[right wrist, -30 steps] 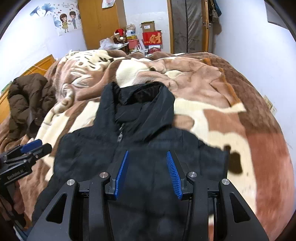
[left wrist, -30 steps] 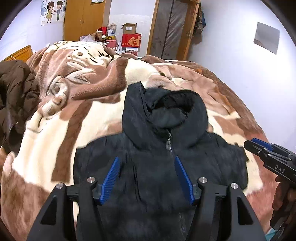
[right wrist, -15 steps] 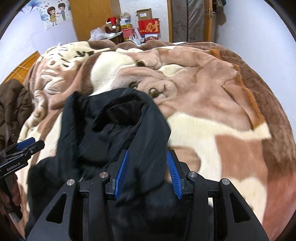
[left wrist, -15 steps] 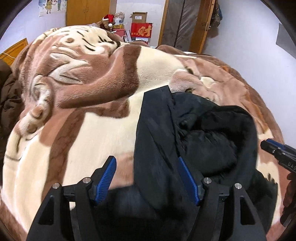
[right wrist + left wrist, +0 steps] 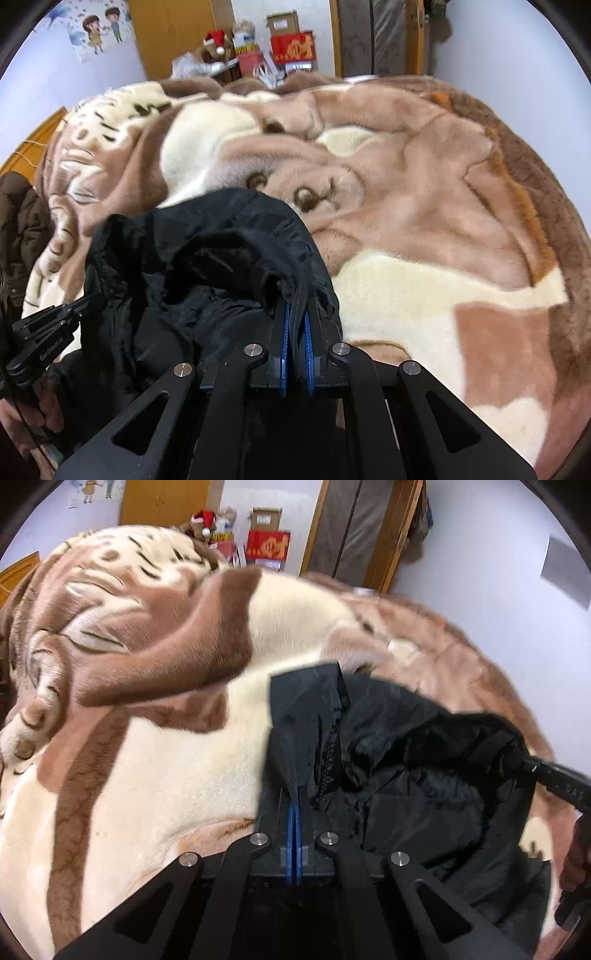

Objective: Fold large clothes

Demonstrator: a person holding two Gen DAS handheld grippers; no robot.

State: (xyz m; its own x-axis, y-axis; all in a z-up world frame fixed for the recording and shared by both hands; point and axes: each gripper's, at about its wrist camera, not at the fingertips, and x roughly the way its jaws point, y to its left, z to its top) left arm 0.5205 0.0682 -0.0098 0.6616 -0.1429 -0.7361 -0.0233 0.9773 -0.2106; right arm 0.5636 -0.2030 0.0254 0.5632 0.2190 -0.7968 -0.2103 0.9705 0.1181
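Black jacket [image 5: 424,775] lies on the bed's plush blanket [image 5: 166,775], hood end bunched, no fold laid yet. Left claw [image 5: 295,786] clamped on hood's left edge; right claw [image 5: 297,306] pinching hood's right edge. 2 grips set; folding remains. Bare blanket beyond; brown coat [image 5: 22,229] left.

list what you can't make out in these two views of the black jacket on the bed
- Black jacket body and sleeves: both wrist views, cut off by the lower edge and hidden behind the left gripper and right gripper.
- Brown coat: right wrist view, cut by the left edge.
- Blanket under the jacket: covered.
- Poster details: too small.
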